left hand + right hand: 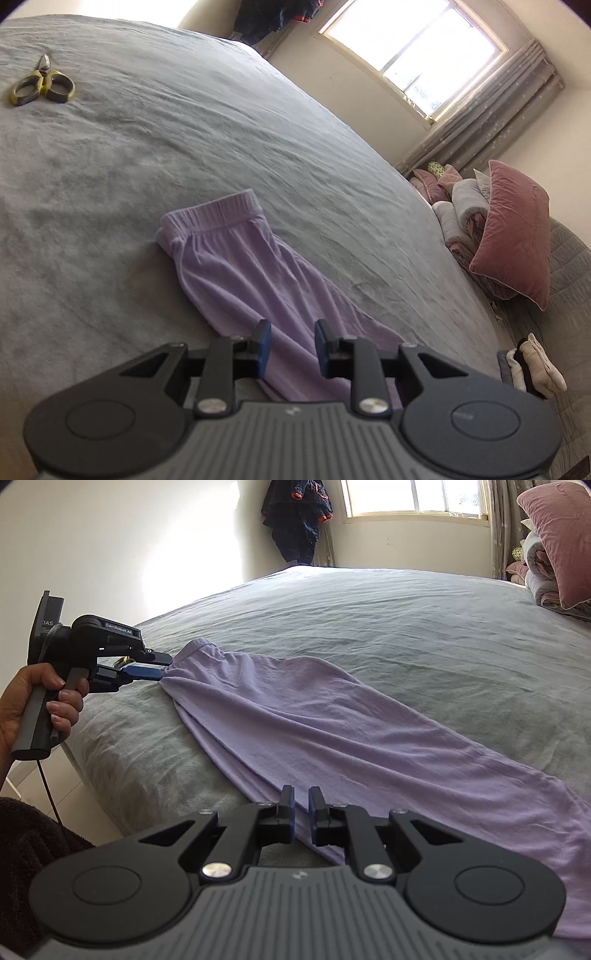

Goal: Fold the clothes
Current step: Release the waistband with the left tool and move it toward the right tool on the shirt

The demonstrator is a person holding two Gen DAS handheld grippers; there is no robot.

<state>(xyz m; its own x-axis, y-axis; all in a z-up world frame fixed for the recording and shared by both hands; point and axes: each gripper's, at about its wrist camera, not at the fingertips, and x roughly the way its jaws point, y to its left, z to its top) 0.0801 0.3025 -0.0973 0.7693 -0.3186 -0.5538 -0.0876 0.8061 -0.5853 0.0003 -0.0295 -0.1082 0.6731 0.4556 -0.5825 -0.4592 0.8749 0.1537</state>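
Lilac jersey trousers (332, 716) flat on wrinkled grey bedspread (406, 627), both grippers seemingly parted, empty.

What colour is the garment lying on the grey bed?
Light purple soft garment, plain, no pattern; seen best in the right wrist view.

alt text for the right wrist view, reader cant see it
Lilac trousers lie stretched across a grey bed. The right claw hovers slightly open over their near edge, while the hand-held left claw sits at the waistband end. A window and pink pillow are behind.
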